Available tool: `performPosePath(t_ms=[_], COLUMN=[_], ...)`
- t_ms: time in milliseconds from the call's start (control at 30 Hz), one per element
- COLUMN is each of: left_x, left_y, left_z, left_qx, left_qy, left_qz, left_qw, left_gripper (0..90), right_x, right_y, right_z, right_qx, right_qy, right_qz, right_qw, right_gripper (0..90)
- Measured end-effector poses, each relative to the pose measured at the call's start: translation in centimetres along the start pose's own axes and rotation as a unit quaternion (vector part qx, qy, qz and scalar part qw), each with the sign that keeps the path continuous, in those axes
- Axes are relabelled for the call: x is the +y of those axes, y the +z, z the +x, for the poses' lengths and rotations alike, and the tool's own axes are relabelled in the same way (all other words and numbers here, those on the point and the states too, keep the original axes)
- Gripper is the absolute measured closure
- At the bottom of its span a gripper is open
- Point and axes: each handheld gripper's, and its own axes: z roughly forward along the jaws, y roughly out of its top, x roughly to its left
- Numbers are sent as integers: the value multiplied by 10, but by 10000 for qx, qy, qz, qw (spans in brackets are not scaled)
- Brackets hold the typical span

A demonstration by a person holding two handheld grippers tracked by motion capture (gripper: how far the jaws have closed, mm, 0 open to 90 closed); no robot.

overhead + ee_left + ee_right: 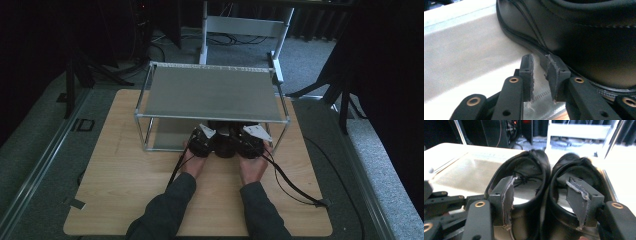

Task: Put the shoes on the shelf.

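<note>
From the high view, both hands are resting at the front of the rack point(150, 102) on the wooden surface point(125, 170), with the black shoes point(227, 140) sitting on its lower shelf. In the left gripper view, the left gripper point(540, 72) is standing slightly apart beside a shoe's sole, pinching nothing. In the right gripper view, the right gripper point(546, 197) is spread, one pad inside each shoe (heel walls between them, seemingly unpressed). Pulling back carelessly could snag a heel and drag a shoe off the shelf.
</note>
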Motion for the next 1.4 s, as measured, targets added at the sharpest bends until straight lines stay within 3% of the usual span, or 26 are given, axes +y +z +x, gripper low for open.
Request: performPosePath(t_ms=[100, 167, 300, 400, 533, 633, 700, 933, 1033, 1100, 1267, 1400], left_x=[-2, -3, -6, -8, -9, -9, -8, -4, -4, -4, -6, -12], left_y=[0, 0, -3, -3, 0, 3, 4, 8, 11, 12, 6, -6], left_z=[2, 3, 4, 5, 7, 7, 7, 0, 1, 3, 7, 8], left_qx=[-50, -73, -156, -195, -223, -244, -266, -270, -271, -259, -376, -438], left_qy=[-76, -80, -91, -127, -201, -245, -297, -288, -352, -374, -316, -264], left_qz=[26, 45, 66, 84, 107, 143, 143, 238, 248, 260, 307, 305], left_qw=[10000, 9999, 9998, 9997, 9995, 9993, 9991, 9989, 9987, 9986, 9983, 9982], left_gripper=[716, 706, 687, 676, 676, 692, 716, 789, 788, 767, 685, 644], right_x=[0, -2, -11, -21, -30, -32, -34, -27, -29, -31, -34, -40], right_y=[-15, -23, -33, -32, -22, -10, -6, -2, -3, -3, -7, -23], right_z=[-5, -9, -25, -34, -40, -41, -40, -46, -45, -44, -54, -59], right_qx=[40, -16, -121, -165, -22, 129, -28, 22, -30, -79, 147, 200], right_qy=[-92, -220, -214, -279, -258, -298, -316, -217, -289, -369, -167, -226], right_qz=[-124, -97, -9, 210, 507, 723, 719, 722, 731, 762, 752, 866], right_qw=[9999, 9997, 9997, 9993, 9984, 9969, 9969, 9971, 9969, 9964, 9969, 9958], right_gripper=[371, 347, 312, 280, 236, 294, 362, 371, 379, 372, 356, 325])
